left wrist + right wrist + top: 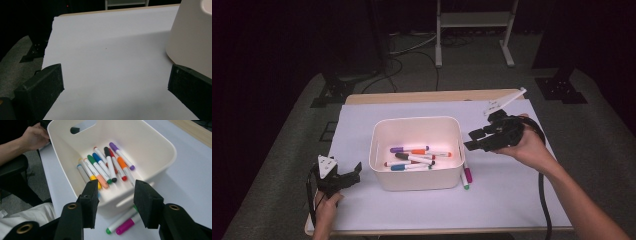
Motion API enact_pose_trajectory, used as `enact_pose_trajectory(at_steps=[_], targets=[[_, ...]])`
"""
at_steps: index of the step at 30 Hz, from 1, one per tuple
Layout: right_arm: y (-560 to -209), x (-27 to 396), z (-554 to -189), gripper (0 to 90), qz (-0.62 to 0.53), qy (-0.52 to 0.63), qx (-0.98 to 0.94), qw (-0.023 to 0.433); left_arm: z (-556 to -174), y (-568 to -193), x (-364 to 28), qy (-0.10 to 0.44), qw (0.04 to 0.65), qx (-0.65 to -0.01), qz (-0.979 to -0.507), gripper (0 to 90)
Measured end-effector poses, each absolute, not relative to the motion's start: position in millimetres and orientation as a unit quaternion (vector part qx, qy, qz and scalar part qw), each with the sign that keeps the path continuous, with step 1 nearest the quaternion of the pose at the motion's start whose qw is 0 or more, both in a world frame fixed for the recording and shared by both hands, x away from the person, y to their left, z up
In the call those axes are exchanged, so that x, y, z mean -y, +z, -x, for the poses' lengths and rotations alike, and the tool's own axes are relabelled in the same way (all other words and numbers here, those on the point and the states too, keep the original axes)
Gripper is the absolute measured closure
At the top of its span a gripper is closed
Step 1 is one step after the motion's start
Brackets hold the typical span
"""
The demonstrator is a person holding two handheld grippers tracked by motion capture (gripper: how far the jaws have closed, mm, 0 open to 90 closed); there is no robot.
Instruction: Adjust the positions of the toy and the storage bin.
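1. Your right tongs (472, 139) hang just beside the right rim of the white bin (382, 127), partly spread with nothing between the pads. Your left tongs (346, 177) stand wide and empty on the white sheet (362, 120), left of the bin.

2. The work in hand looks like gathering markers into the bin. Two are not yet in: a magenta-capped marker (127, 225) and a green-capped marker (117, 222). They lie on the sheet tight against the bin's right wall, near its front corner.

3. Both lie side by side, touching or nearly so. In the high view their long axes run roughly front to back along the wall, coloured caps toward you.

4. Risk: they sit so close together that your pads may catch both, or pinch one and flick the other away across the bench.

5. Risk: the wall leaves little room for the inner pad. Coming down there could bump the bin and shift it, or wedge a marker under its edge.

6. Risk: closing along the barrel instead of across it would let the round body roll out. I judge you should turn your wrist first so the pads straddle the barrel.
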State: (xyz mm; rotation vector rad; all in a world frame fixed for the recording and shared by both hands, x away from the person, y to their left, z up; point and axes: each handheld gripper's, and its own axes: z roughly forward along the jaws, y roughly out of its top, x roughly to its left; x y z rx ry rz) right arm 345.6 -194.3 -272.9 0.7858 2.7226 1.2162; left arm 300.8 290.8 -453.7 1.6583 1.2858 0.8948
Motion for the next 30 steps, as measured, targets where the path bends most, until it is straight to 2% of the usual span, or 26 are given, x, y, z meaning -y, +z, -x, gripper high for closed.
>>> enact_pose_trajectory(at_steps=[8,15,21,26,30], targets=[[-292,230,-344,51.4,-0.293,0.392,-0.872,0.033,-301,-454,-291,0.357,0.416,-0.513,-0.66,0.0],[-334,244,-347,44.9,-0.329,0.38,-0.864,0.017,-301,-454,-291,0.358,0.417,-0.513,-0.659,0.0],[-382,230,-355,43.5,-0.356,0.355,-0.865,0.01,-301,-454,-290,0.358,0.417,-0.512,-0.66,0.0],[-399,216,-363,44.3,-0.369,0.343,-0.864,0.021,-301,-454,-291,0.358,0.418,-0.513,-0.659,0.0],[-418,204,-373,46.3,-0.386,0.329,-0.862,0.012,-301,-454,-291,0.357,0.417,-0.514,-0.659,0.0]])
